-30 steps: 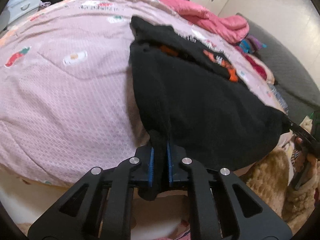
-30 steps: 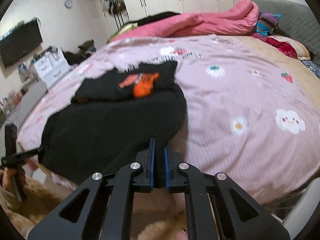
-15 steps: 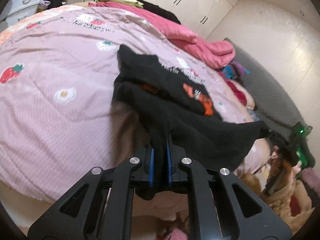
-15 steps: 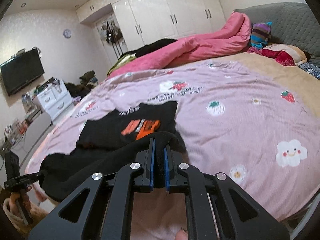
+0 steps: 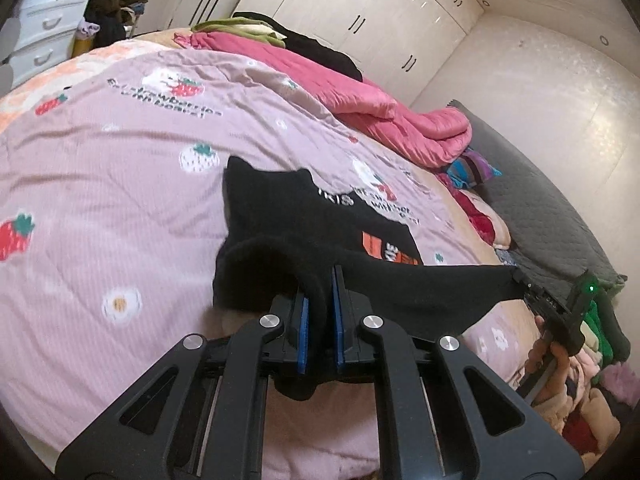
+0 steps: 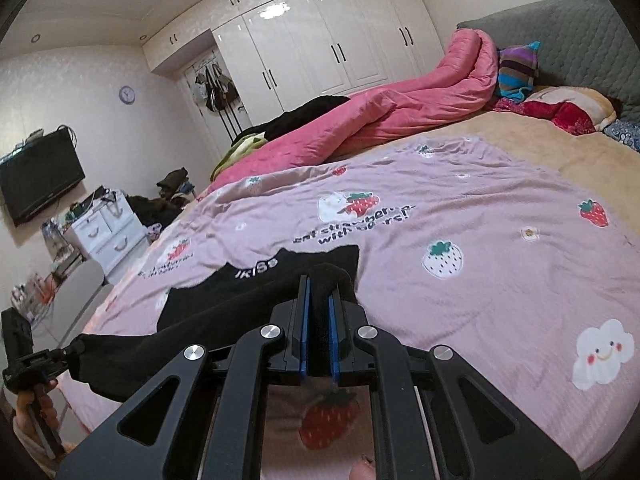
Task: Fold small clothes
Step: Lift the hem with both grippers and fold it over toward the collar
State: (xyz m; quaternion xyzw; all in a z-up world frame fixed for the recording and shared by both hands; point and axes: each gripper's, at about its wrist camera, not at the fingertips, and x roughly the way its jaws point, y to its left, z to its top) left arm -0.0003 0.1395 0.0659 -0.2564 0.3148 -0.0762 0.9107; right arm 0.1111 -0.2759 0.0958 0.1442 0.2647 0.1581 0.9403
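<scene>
A small black garment [image 5: 304,220] with white lettering and an orange print lies on the pink strawberry bedspread [image 5: 100,184]. Its near edge is lifted and stretched between both grippers. My left gripper [image 5: 320,300] is shut on one near corner of the black cloth. My right gripper [image 6: 318,308] is shut on the other near corner. The garment also shows in the right wrist view [image 6: 256,280]. The right gripper appears in the left wrist view [image 5: 556,304] at the far right, and the left gripper appears in the right wrist view [image 6: 36,360] at the far left.
A rolled pink quilt [image 6: 380,116] lies along the far side of the bed, with pillows and clothes [image 6: 560,108] by the grey headboard [image 6: 580,40]. White wardrobes [image 6: 320,48], a wall television [image 6: 36,184] and a white drawer unit [image 6: 104,236] stand beyond the bed.
Both grippers have risen and moved forward over the bed, carrying the garment's near edge up and toward its far end. The orange print is now mostly covered in the right wrist view.
</scene>
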